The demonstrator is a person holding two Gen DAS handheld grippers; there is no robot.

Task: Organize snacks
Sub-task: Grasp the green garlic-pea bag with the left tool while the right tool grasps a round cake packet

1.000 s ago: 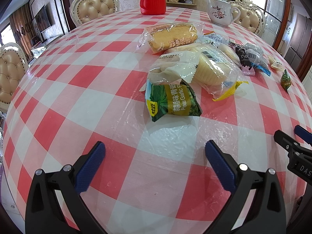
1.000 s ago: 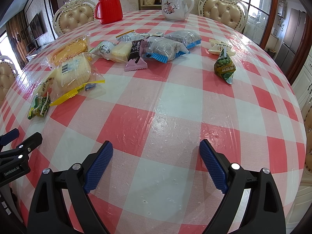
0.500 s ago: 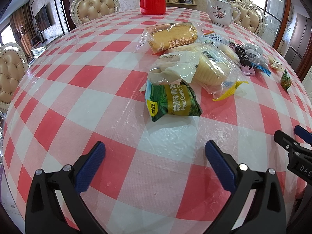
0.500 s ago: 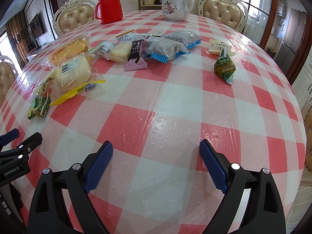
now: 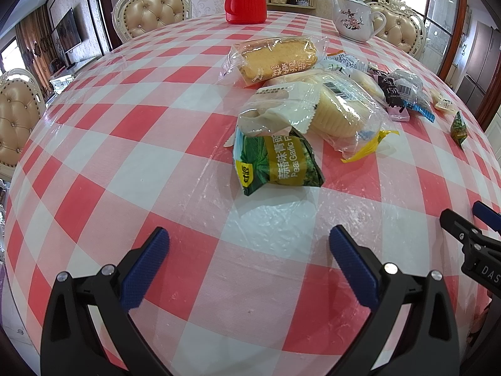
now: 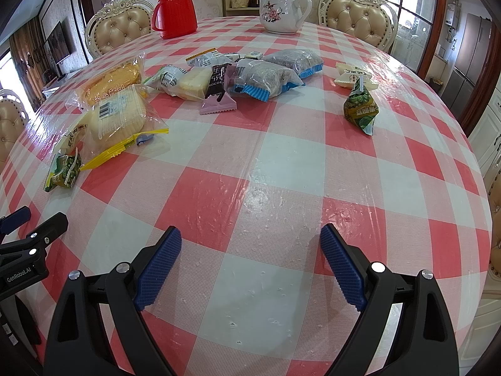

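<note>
Wrapped snacks lie across a round red-and-white checked table (image 5: 141, 163). A green pea packet (image 5: 277, 164) lies just beyond my open, empty left gripper (image 5: 249, 238). Behind it are a pale cake bag (image 5: 332, 109) and an orange cake bag (image 5: 275, 58). My right gripper (image 6: 250, 235) is open and empty over bare cloth. Ahead of it lie a second green pea packet (image 6: 360, 109), a pink chocolate bar (image 6: 217, 94), two dark blue-edged bags (image 6: 269, 78) and small white packets (image 6: 353, 76).
A red thermos (image 6: 175, 7) and a white teapot (image 6: 283, 9) stand at the table's far side. Padded chairs (image 5: 153, 12) ring the table. The right gripper shows at the left view's right edge (image 5: 469, 238); the left gripper shows at the right view's left edge (image 6: 28, 235).
</note>
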